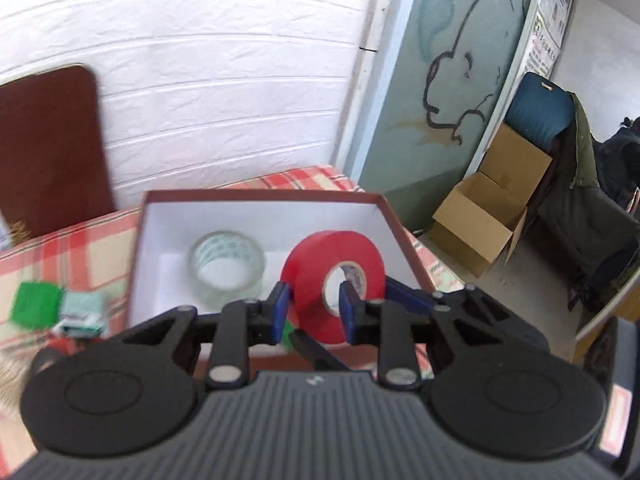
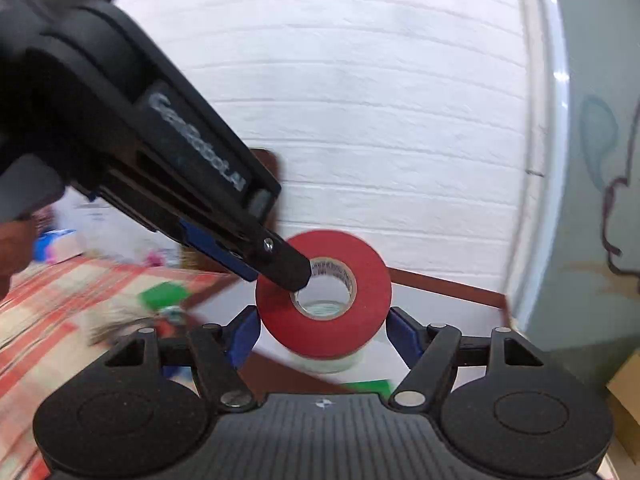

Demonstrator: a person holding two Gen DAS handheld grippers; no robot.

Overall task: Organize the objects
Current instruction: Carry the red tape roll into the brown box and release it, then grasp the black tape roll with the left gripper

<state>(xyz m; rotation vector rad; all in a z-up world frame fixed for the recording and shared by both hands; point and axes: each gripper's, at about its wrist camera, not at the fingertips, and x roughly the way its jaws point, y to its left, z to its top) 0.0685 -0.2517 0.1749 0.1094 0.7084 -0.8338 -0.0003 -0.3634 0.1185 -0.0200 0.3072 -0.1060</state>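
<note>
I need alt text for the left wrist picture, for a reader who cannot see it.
The left gripper holds a red roll of tape upright, one blue finger outside the ring and one in its hole, above an open white-lined box. A clear roll of tape lies inside the box, which rests on a red checked cloth.

Left gripper [image 1: 313, 314] jaws pinch a roll's wall; right gripper [image 2: 323, 338] jaws stand apart

Box [image 1: 260, 216] on bench [image 1: 80, 248]; clear tape roll [image 1: 227, 270] inside at left, tape ring [image 1: 334, 280] right of it, upright.
</note>
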